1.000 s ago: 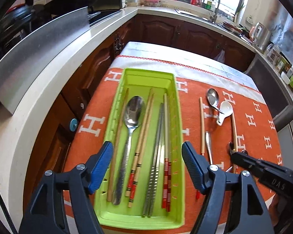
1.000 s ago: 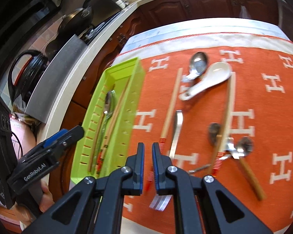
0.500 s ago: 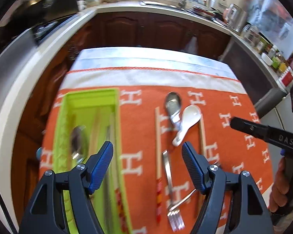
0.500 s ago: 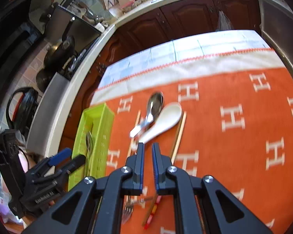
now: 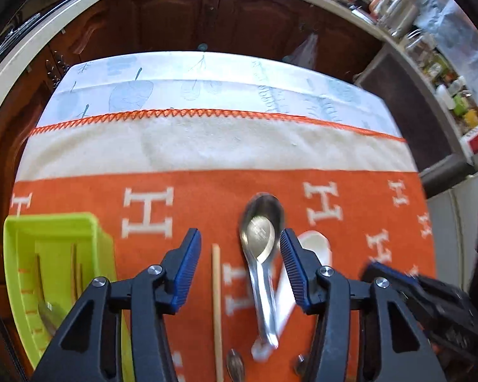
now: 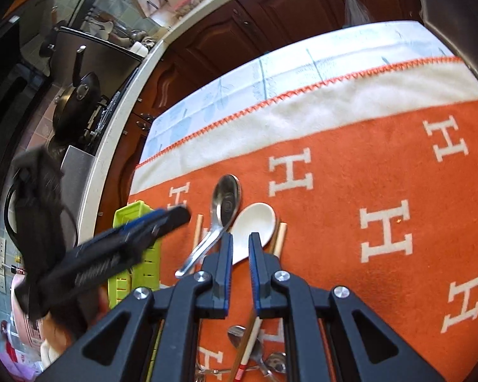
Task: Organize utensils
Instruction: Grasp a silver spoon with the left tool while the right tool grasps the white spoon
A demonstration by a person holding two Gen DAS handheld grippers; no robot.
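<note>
Orange cloth point(image 5: 188, 187) with white H letters covers the tabletop in the left wrist view, where the left tongs point(image 5: 240, 262) stand wide open and grip nothing. A steel spoon point(image 5: 262, 254) lies between the two blue pads, its bowl at the far end and nearer the right pad. A wooden chopstick point(image 5: 216, 302) lies in the gap too, left of the spoon. A white spoon point(image 5: 317, 248) shows just beyond the right pad, partly hidden by it. The green tray point(image 5: 57, 222) sits at the left edge with utensils inside.

From the right wrist view, the right tongs point(image 6: 239, 248) are nearly closed, a narrow gap between the pads, and hold nothing. Their tips sit over the near edge of the white spoon's point(image 6: 255, 226) bowl. The steel spoon point(image 6: 221, 210) lies just left of it, touching. The left tongs point(image 6: 156, 222) reach in, blurred, in front of the green tray point(image 6: 133, 210).
</note>
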